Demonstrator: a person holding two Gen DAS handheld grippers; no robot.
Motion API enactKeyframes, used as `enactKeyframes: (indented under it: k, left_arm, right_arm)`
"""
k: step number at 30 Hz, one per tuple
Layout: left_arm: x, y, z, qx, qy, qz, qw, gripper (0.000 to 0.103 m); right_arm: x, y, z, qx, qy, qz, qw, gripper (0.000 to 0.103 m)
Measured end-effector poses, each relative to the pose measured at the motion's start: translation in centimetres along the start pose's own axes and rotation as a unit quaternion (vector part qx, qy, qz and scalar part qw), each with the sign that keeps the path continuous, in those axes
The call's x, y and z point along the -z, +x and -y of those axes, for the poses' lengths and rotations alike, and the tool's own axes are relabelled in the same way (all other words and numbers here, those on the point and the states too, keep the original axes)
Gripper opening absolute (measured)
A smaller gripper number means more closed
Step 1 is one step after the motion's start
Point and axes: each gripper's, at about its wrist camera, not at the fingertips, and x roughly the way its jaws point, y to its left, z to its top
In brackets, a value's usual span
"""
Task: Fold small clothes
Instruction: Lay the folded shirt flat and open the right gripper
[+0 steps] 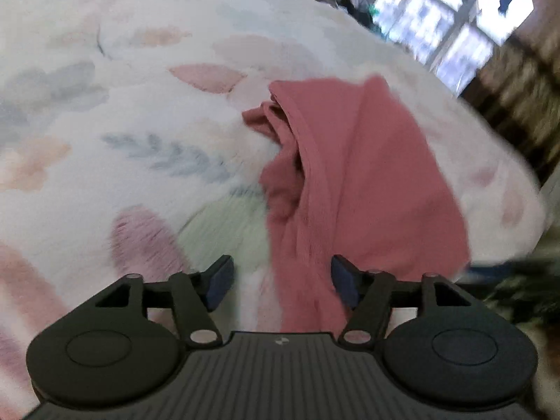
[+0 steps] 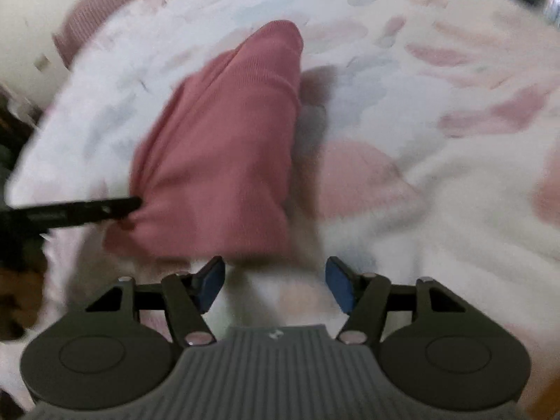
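Floral bedspread carries the bunched pink garment, soft, light, floppy, best pinched at a hemmed edge; left gripper and right gripper both spread, holding nothing.

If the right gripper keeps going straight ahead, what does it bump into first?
Probably the pink garment: its near edge lies just ahead of the open right gripper, slightly left. Blur makes depth uncertain; it might graze the floral blanket first.
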Motion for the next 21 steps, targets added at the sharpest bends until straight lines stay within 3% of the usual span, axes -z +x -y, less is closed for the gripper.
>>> enactKeyframes:
  k: [3, 5, 7, 8, 12, 15, 17, 21]
  left_arm:
    - [0.8, -2.5, 1.4, -0.076, 0.062, 0.001, 0.9952, 0.077]
    - [0.6, -4.4, 2.1, -0.097, 0.065, 0.011, 0.9931, 0.072]
    - [0.1, -6.9, 2.8, -0.094, 0.055, 0.035, 0.9935, 0.073]
    - [-0.2, -8.2, 3.2, -0.088, 0.045, 0.048, 0.994, 0.075]
    - [-1.3, -11.9, 5.6, -0.083, 0.033, 0.071, 0.9935, 0.093]
    - [-1.5, -13.0, 7.5, -0.094, 0.038, 0.068, 0.9925, 0.095]
    - [-1.4, -13.0, 8.1, -0.082, 0.033, 0.063, 0.9941, 0.097]
    - [-1.3, -12.7, 8.7, -0.083, 0.007, 0.05, 0.9953, 0.1]
  right_arm:
    - [1.9, -3.3, -2.5, 0.026, -0.02, 0.031, 0.999, 0.062]
    - [2.1, -5.7, -4.0, 0.043, -0.024, 0.055, 0.997, 0.067]
    - [1.6, -8.1, -6.0, 0.069, -0.035, 0.088, 0.993, 0.081]
    - [1.4, -9.1, -6.8, 0.083, -0.038, 0.102, 0.991, 0.082]
    - [0.1, -12.0, -9.8, 0.125, -0.029, 0.125, 0.984, 0.082]
    - [-1.1, -12.6, -11.3, 0.156, -0.019, 0.116, 0.981, 0.082]
    - [-1.2, -13.1, -12.1, 0.174, -0.012, 0.11, 0.978, 0.082]
    - [-0.9, -13.9, -13.0, 0.18, -0.006, 0.115, 0.977, 0.082]
